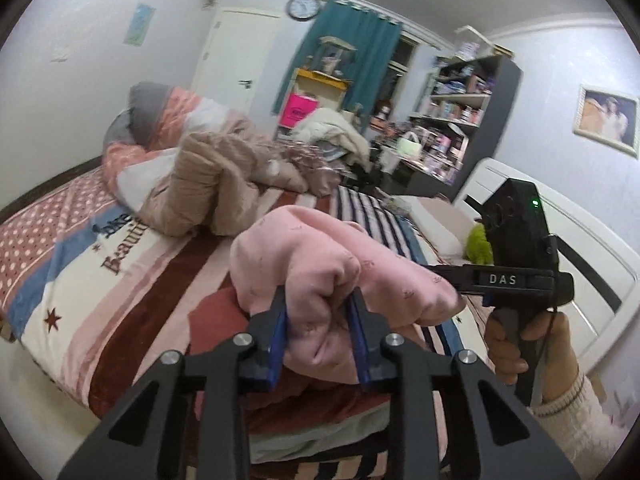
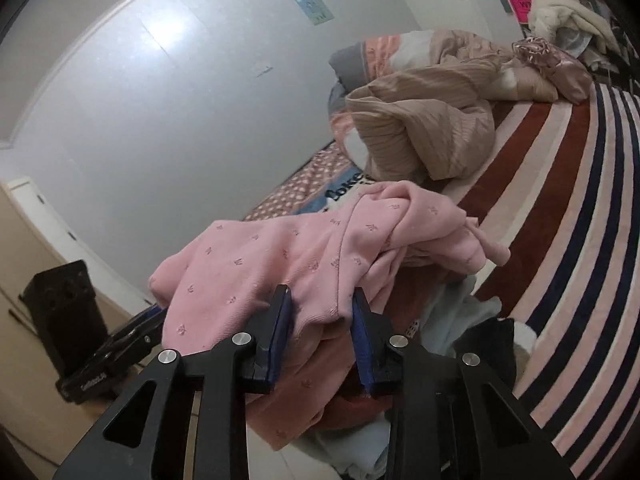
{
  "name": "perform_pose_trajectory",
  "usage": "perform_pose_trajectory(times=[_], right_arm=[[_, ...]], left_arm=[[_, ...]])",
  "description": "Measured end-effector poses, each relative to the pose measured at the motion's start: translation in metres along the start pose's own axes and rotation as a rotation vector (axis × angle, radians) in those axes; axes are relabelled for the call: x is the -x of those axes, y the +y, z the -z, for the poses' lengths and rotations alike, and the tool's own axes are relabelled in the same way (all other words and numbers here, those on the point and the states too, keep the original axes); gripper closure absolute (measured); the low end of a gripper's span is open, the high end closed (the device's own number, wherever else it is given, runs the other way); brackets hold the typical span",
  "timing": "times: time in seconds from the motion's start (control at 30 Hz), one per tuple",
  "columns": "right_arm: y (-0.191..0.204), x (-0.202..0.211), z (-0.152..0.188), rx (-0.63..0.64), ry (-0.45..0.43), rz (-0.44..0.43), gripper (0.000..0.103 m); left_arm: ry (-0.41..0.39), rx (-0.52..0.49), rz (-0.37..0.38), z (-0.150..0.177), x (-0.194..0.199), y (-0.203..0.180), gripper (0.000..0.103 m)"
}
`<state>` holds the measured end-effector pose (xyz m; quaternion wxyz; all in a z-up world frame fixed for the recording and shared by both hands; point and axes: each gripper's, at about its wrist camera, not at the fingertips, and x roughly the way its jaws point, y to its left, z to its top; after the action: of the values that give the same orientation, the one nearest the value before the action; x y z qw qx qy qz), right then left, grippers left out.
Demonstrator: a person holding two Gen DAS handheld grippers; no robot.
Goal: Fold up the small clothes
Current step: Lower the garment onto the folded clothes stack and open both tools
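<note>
Pink garment (image 1: 320, 264) lifted in a bunch above the striped bed (image 1: 132, 280), near its edge. Left tongs (image 1: 320, 312) closed on a thick fold; right tongs (image 2: 322, 312) closed on another part of its edge. Best done by drawing both tongs apart to tension the cloth, then lowering flat onto bare bed, clear of the beige sweater (image 2: 424, 128).

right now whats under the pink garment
Under the pink garment, held by both grippers, the right wrist view shows a darker pink cloth, pale blue fabric and something black. What lies deeper is covered.
</note>
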<state>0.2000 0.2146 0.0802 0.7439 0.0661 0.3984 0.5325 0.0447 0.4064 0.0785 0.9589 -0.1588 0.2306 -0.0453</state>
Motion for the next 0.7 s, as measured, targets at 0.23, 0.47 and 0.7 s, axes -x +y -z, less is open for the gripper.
perform_pose_trajectory(times=[0.23, 0.47, 0.7], right_arm=[[-0.007, 0.028, 0.037, -0.002, -0.016, -0.020, 0.078], [-0.015, 0.027, 0.036, -0.029, -0.025, 0.016, 0.069], [-0.013, 0.040, 0.023, -0.010, -0.061, 0.060, 0.056]], left_arm=[[0.029, -0.125, 0.040, 0.021, 0.005, -0.033, 0.078], [0.030, -0.109, 0.015, 0.023, 0.003, -0.031, 0.032], [0.014, -0.096, 0.005, 0.018, 0.004, -0.029, 0.026]])
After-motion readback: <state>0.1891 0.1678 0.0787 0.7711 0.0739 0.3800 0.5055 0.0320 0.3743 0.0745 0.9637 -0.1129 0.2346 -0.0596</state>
